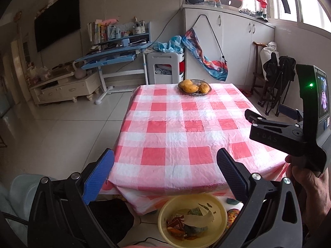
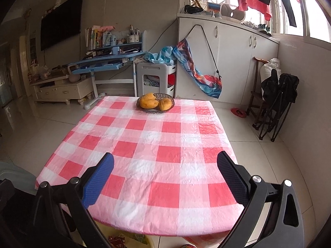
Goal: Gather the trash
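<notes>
A yellow basin [image 1: 219, 208] sits on the floor just under the near edge of the table, with wrappers and paper scraps [image 1: 186, 223] inside it. My left gripper [image 1: 165, 175] hovers above the basin and the table's edge, open with nothing between its fingers. To its right, a hand [image 1: 306, 181] holds my right gripper [image 1: 266, 111] over the table's right side. In the right wrist view, that right gripper [image 2: 165, 175] stands open and empty above the checked cloth. Only a sliver of the basin [image 2: 132, 240] shows at the bottom there.
The table [image 1: 175, 128] wears a red-and-white checked plastic cloth. A wicker basket of mangoes [image 1: 194, 86] stands at its far edge. Beyond are a blue desk [image 1: 115, 55], a white cart [image 1: 163, 66], white cabinets [image 1: 238, 41] and a folded black chair [image 1: 277, 82]. Tiled floor lies to the left.
</notes>
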Demonstrator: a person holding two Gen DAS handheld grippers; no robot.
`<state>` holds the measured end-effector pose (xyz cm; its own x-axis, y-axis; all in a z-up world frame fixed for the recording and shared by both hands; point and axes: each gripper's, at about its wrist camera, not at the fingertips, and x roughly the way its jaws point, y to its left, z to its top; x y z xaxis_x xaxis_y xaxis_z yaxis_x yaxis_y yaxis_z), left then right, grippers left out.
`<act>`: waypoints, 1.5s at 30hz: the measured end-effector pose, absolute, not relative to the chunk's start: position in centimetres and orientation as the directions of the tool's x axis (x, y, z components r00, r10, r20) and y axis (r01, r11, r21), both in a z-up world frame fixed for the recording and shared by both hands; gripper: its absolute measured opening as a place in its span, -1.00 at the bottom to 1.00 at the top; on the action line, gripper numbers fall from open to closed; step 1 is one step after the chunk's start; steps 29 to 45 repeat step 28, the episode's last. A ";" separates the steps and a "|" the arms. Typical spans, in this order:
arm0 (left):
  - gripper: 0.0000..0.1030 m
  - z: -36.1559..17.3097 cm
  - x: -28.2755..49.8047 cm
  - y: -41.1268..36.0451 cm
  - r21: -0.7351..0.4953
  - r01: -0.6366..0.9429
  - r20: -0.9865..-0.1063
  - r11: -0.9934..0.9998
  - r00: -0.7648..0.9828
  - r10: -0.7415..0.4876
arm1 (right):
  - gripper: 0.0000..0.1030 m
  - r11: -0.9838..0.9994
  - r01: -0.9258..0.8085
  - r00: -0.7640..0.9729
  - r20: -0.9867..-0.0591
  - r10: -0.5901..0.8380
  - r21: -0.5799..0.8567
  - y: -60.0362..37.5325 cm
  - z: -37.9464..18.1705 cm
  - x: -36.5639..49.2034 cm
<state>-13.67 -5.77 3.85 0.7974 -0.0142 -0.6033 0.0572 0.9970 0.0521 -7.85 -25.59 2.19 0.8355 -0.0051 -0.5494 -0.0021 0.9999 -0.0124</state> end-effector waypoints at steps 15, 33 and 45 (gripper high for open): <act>0.86 0.9 -8.4 -4.3 0.041 0.009 -0.643 0.999 0.766 0.020 | 0.85 0.997 -0.075 0.743 -0.666 0.071 0.023 -24.5 -0.5 -2.9; 0.86 -0.7 -4.5 -2.9 0.064 -0.003 -0.702 0.998 0.711 0.047 | 0.85 0.986 -0.078 0.575 -0.814 -0.076 -0.147 -26.8 -6.1 7.4; 0.86 -0.7 -4.5 -2.9 0.064 -0.003 -0.702 0.998 0.711 0.047 | 0.85 0.986 -0.078 0.575 -0.814 -0.076 -0.147 -26.8 -6.1 7.4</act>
